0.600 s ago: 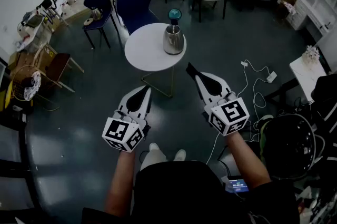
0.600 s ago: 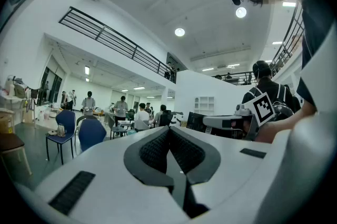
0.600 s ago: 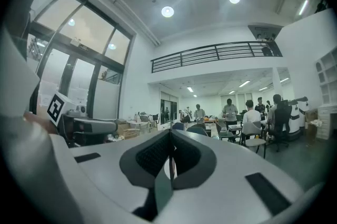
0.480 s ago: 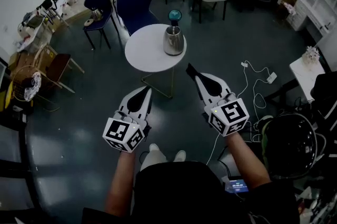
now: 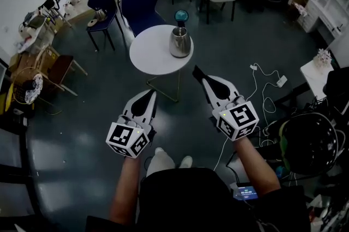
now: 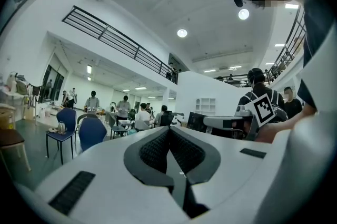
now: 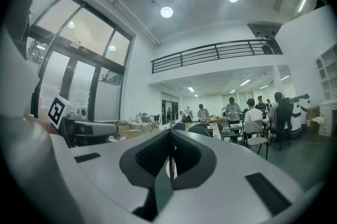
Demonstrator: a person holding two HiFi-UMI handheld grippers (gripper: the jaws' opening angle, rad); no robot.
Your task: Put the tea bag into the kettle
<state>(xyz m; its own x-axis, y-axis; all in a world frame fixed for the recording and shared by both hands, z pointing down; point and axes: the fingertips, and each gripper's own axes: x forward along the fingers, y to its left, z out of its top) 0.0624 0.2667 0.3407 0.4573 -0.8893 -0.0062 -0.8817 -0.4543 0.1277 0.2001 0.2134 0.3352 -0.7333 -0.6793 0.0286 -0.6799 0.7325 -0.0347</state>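
A steel kettle (image 5: 179,41) stands on the right part of a round white table (image 5: 150,53), with a teal-topped object (image 5: 181,16) just behind it. No tea bag shows in any view. My left gripper (image 5: 149,94) (image 6: 168,129) hangs over the dark floor, short of the table, jaws shut and empty. My right gripper (image 5: 196,69) (image 7: 170,132) is held a little further forward, its tip pointing towards the kettle but well short of it, jaws also shut with nothing between them.
Two blue chairs (image 5: 138,5) stand behind the table. A white cable and plug (image 5: 265,83) lie on the floor to the right, near another white table (image 5: 315,79). A dark helmet-like shape (image 5: 309,143) is at the lower right. People sit at tables at the back.
Both grippers stay where they were. The dark helmet-like shape at the lower right has shifted slightly to the right.
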